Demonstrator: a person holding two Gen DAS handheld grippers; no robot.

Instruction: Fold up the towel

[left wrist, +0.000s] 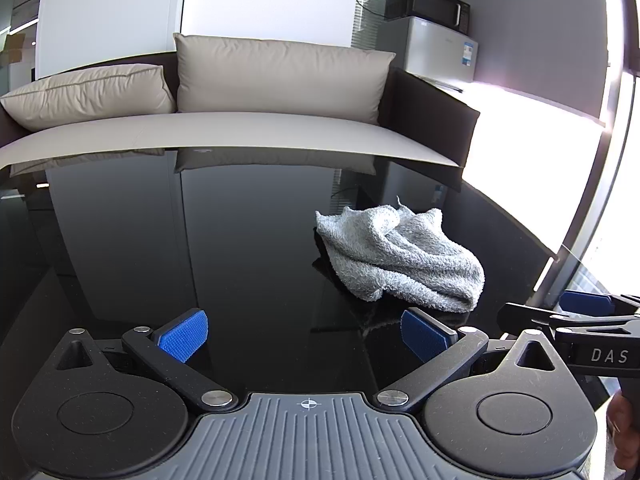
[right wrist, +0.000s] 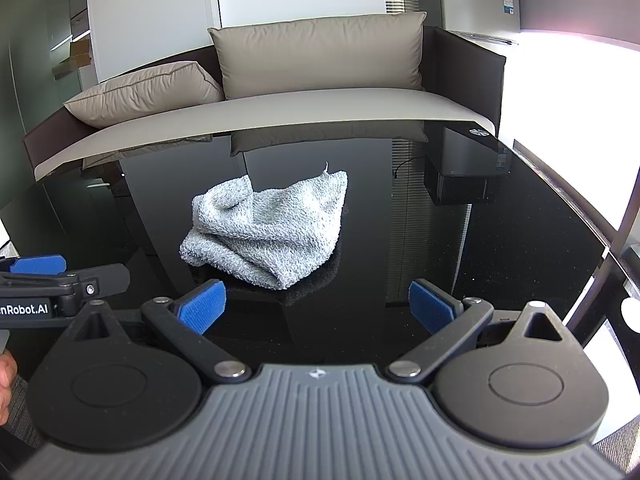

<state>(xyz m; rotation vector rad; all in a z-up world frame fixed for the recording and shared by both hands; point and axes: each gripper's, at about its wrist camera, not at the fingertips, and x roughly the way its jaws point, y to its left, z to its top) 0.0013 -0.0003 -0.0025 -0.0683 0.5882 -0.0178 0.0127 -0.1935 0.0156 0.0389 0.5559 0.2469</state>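
Black glossy table (right wrist: 500,240) bears crumpled towel (right wrist: 268,228); both tongs (left wrist: 306,336) (right wrist: 318,306) gape.

Right gripper (left wrist: 592,320) reads "DAS"; left gripper (right wrist: 60,280) "nRobot.AI" (cut off).

Glossy black desk (left wrist: 160,240), dark sofa (left wrist: 432,120) with beige cushions (left wrist: 280,76), microwave (left wrist: 428,2) atop small grey fridge (left wrist: 440,56), white wall, bright window light at right

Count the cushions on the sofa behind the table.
2. One cushion stands upright against the sofa's backrest; the other cushion lies slumped on the seat to its left, touching it. The sofa's left end runs out of view, so more may be hidden there.
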